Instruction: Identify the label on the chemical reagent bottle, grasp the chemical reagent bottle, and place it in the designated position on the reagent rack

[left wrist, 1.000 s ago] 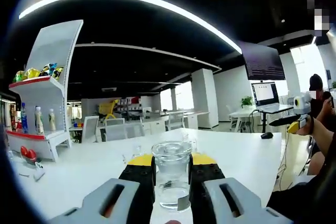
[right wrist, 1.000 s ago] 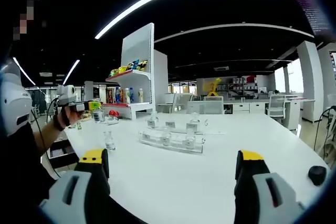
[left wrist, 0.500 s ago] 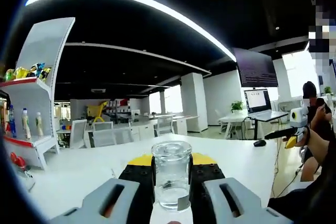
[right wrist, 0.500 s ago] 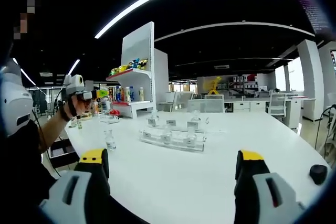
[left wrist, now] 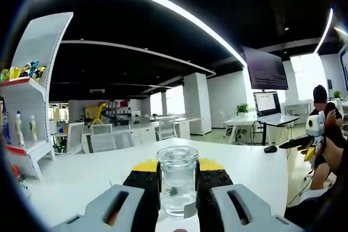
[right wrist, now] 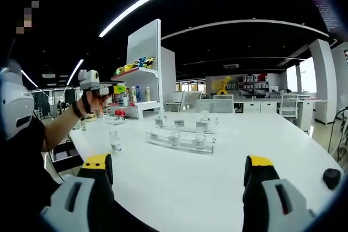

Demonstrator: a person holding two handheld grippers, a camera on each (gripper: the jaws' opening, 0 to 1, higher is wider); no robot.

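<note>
One clear glass reagent bottle [left wrist: 178, 180] sits clamped between the jaws of the left gripper [left wrist: 178, 188], lifted off the white table [right wrist: 228, 177] and held up at about eye level. Its small label patch sits low on the glass; the writing is too small to read.

Right gripper [right wrist: 176, 180]: jaws spread wide, nothing between them, hanging low over the near edge of the table.

Step in hand, as I judge it: label check, bottle already grasped. Next move calls for carrying the bottle over to the clear reagent rack [right wrist: 179, 140] mid-table and setting it upright in the slot that matches the label.

Count, from the right gripper view: one rack, with roughly three small bottles in its front row and perhaps two behind — hard to tell exactly. One loose bottle [right wrist: 115, 142] stands on the table left of the rack, apart from it. One white shelf unit [right wrist: 142, 74] behind, stocked with snacks and drinks.
</note>
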